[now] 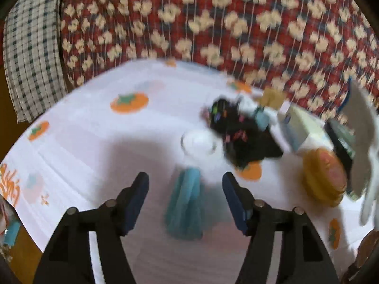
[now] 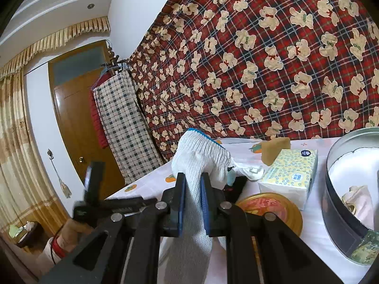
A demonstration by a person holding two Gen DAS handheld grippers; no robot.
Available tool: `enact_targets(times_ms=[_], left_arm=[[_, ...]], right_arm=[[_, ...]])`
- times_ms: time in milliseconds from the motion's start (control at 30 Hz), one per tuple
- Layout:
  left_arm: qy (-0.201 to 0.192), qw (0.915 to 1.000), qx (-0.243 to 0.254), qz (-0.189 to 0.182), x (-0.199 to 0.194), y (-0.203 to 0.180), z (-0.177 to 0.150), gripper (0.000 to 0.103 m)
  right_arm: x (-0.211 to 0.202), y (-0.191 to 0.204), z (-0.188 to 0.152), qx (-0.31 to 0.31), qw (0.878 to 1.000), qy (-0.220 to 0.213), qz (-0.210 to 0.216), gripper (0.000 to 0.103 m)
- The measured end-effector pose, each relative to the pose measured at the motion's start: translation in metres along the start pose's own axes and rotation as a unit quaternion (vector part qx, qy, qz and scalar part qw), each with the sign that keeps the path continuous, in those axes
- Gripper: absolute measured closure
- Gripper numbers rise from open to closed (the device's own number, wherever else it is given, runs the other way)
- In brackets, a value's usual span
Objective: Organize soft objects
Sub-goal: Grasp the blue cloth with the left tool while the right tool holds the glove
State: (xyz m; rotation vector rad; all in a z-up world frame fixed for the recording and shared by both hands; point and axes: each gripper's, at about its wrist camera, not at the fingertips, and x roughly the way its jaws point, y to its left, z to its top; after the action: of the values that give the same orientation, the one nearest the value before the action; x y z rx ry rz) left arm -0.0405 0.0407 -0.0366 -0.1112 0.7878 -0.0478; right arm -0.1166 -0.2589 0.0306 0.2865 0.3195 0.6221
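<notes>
In the blurred left wrist view my left gripper (image 1: 186,177) is open. A teal soft item (image 1: 184,210) with a white rounded end (image 1: 199,142) lies on the white cloth between the fingers, and the pads stand clear of it on both sides. Just beyond it lies a black cloth with coloured specks (image 1: 239,130). My right gripper (image 2: 193,194) is shut on a white knit glove (image 2: 201,156) with a blue cuff, which hangs above the table. The same glove (image 1: 362,142) shows at the right edge of the left wrist view.
A round metal tin (image 2: 331,179) with a pale soft thing inside stands at the right. Near it are a tissue pack (image 2: 289,172), a tan sponge (image 2: 276,148) and a gold round lid (image 2: 272,210). A red bear-print blanket (image 2: 260,59) hangs behind the table.
</notes>
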Motion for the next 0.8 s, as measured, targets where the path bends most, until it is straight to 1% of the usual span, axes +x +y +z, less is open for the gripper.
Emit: enact_targets(times_ms=[67,133,200,233,300,333,433,533,633,700,800], left_arm=[[0.014,0.9993,0.031,0.016,0.008,-0.012,-0.007,0.054],[0.029,0.9981,0.047,0.028,0.015,-0.019,-0.016,0.060],[0.047,0.9980,0.036,0.024,0.022,-0.017,-0.021,0.059],[0.040,0.9980,0.039,0.029,0.020,-0.017,-0.022,0.061],[0.038,0.9981,0.042,0.025,0.018,-0.017,-0.020,0.079],[0.036,0.9982,0.042,0.021,0.018,-0.017,-0.019,0.092],[0.029,0.9990,0.033,0.009,0.018,-0.017,-0.021,0.093],[0.020,0.9994,0.008,-0.028,0.016,-0.013,-0.020,0.094],[-0.015,0.9989,0.004,-0.046,0.004,-0.018,-0.017,0.095],[-0.050,0.9973,0.019,-0.050,-0.011,-0.028,-0.012,0.094],[-0.080,0.9942,0.040,-0.060,-0.026,-0.041,-0.007,0.094]], right_arm=[[0.000,-0.001,0.000,0.004,1.000,0.000,-0.001,0.089],[0.000,-0.004,0.001,0.010,1.000,-0.001,-0.001,0.089],[-0.001,-0.005,0.002,0.013,1.000,-0.003,-0.001,0.089],[-0.002,-0.005,0.002,0.012,1.000,-0.004,-0.001,0.089],[-0.002,-0.004,0.002,0.010,1.000,-0.005,0.000,0.089],[-0.002,-0.003,0.002,0.009,1.000,-0.005,0.000,0.089],[-0.002,-0.003,0.002,0.009,1.000,-0.005,0.000,0.089],[-0.002,-0.003,0.002,0.012,1.000,-0.007,0.002,0.089],[-0.004,-0.005,0.003,0.016,1.000,-0.007,0.005,0.089],[-0.004,-0.006,0.003,0.015,1.000,-0.008,0.007,0.089],[-0.005,-0.006,0.003,0.011,1.000,-0.008,0.002,0.089]])
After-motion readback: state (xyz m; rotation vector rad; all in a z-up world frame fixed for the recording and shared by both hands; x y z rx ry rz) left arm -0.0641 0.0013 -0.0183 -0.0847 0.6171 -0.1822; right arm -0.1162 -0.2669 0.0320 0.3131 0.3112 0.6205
